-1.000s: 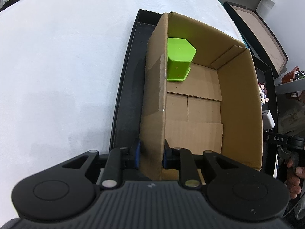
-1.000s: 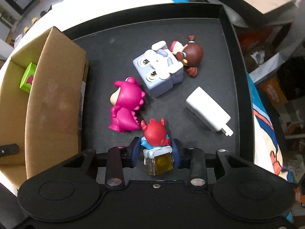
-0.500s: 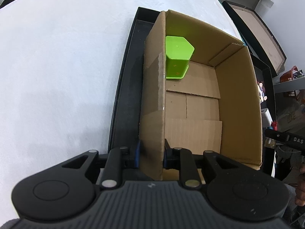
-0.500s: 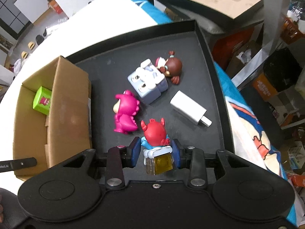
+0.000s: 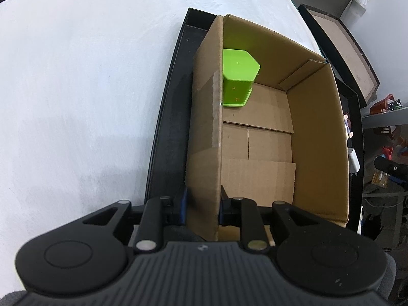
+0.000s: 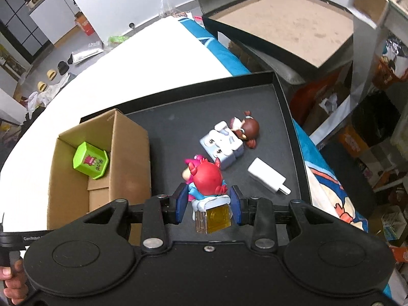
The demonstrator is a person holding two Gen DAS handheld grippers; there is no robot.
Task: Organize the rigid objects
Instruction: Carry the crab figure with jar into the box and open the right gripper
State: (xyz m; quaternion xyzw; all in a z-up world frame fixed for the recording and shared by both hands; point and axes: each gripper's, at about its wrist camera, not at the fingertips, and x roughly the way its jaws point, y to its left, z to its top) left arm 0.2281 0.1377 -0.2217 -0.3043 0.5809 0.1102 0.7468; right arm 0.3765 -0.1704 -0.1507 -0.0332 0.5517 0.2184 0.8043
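My left gripper (image 5: 201, 204) is shut on the near left wall of the open cardboard box (image 5: 316, 137), which stands in a black tray (image 5: 165, 117). A green hexagonal box (image 5: 238, 81) sits in the box's far left corner; it also shows in the right wrist view (image 6: 90, 160). My right gripper (image 6: 207, 204) is shut on a red-headed figurine (image 6: 206, 181) with a clear yellow base, held high above the tray (image 6: 288, 117), right of the cardboard box (image 6: 127, 158). A pink figurine (image 6: 188, 168) is mostly hidden behind it.
On the tray lie a pale blue cube toy (image 6: 220, 146), a brown-haired doll (image 6: 248, 128) and a white charger (image 6: 266, 176). The white table (image 5: 76, 89) lies to the left. Another black tray (image 6: 288, 30) and clutter stand beyond the right edge.
My right gripper has lifted the red-headed figurine well above the tray and moved it toward the cardboard box. My left gripper still holds the box wall.
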